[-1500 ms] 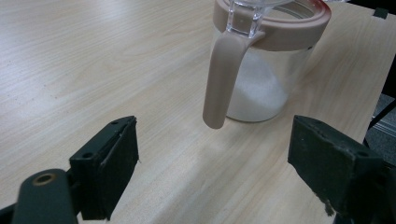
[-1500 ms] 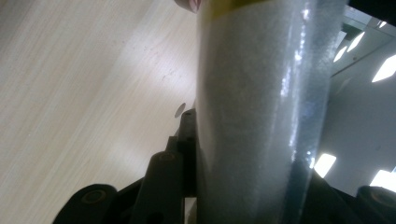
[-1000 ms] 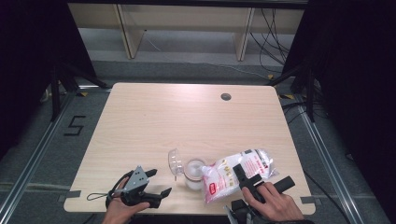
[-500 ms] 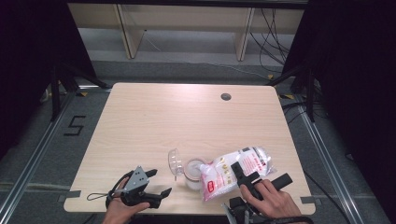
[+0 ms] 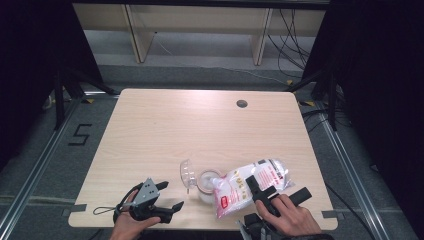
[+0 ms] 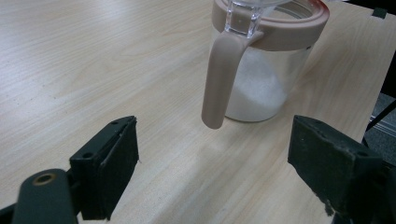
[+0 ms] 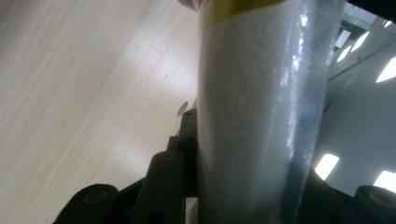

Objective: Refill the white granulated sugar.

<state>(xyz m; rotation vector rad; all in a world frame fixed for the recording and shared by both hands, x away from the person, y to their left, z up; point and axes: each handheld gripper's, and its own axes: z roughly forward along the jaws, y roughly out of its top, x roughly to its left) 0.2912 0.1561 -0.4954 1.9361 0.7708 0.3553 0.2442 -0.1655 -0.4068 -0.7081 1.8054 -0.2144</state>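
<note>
Pale wood table [image 5: 200, 120]. Pour step: right gripper [image 5: 260, 192] fingers clamp bag [image 5: 250, 185], tilted over jar [image 5: 207, 181], apparently pouring. Left gripper [image 5: 167, 200] fingers released, near jar. Next: steady tilt.

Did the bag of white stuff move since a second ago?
No. The bag lies tilted over the jar, just as far from the table's right edge as before.

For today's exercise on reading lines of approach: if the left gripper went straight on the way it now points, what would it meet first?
Probably the jar's handle, which hangs ahead of the open left gripper; depth is uncertain.
</note>
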